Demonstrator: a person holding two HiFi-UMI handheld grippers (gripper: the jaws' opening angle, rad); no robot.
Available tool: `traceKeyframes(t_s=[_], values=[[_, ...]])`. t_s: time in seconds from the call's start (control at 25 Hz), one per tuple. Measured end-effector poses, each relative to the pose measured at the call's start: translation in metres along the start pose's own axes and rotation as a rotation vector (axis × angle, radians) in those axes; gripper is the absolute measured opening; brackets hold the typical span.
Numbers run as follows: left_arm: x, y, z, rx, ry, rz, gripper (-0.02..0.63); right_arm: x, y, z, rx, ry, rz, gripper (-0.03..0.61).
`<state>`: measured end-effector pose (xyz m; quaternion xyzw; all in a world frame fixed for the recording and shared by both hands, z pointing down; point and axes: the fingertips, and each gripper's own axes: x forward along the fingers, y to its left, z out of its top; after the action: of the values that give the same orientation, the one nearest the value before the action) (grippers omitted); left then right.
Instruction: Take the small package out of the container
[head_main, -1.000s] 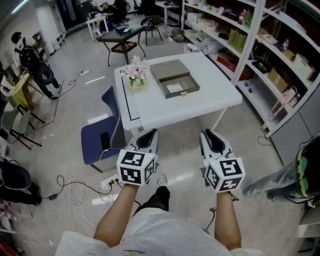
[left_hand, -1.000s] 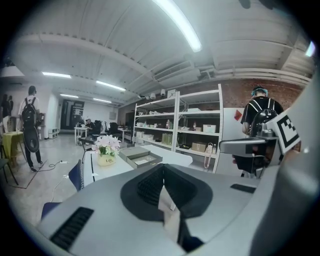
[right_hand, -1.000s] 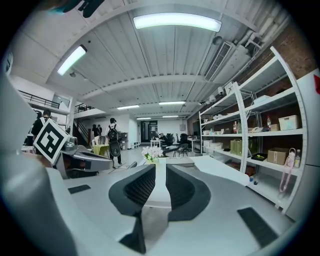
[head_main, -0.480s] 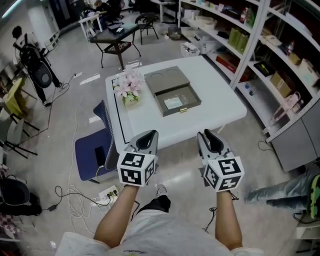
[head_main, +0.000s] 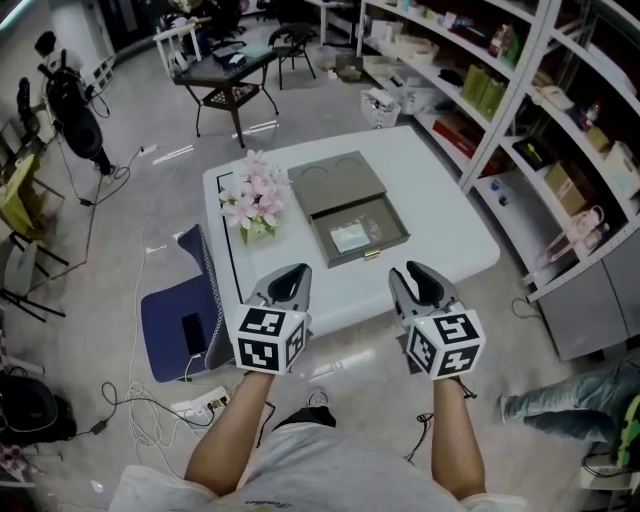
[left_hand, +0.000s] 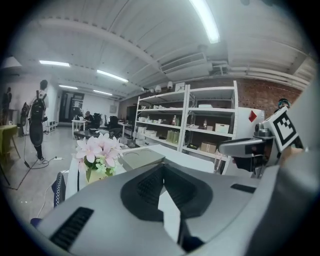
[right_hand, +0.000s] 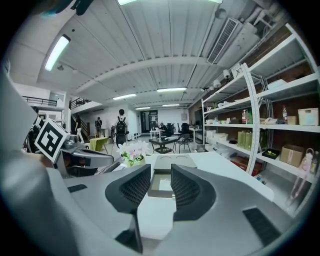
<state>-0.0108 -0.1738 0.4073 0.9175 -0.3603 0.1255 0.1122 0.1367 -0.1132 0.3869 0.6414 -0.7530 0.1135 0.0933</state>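
Head view: the small package (head_main: 349, 237) lies flat in the open container (head_main: 385, 232) on the table (head_main: 440, 205), far ahead of you. Left gripper view: your left gripper (left_hand: 163, 167) has its jaws together and is empty. Right gripper view: your right gripper (right_hand: 160, 172) has its jaws opening with nothing between them. The package looks light, thin and probably slick, so pinch a raised edge.

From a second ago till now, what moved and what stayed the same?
The person has stepped closer: the table and open container sit nearer. The jaws of the right gripper are opening, nothing between them. Nothing was grabbed. The small package stays in the container, flowers beside it; the left gripper is shut.
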Motion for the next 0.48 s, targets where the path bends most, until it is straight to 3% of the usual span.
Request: traceKeyframes(t_s=[0.48], values=[[0.044,0.032,0.003,-0.016,0.025,-0.003,0.003,0.076,-0.028,-0.002,-0.024,0.128,0.05,0.153]])
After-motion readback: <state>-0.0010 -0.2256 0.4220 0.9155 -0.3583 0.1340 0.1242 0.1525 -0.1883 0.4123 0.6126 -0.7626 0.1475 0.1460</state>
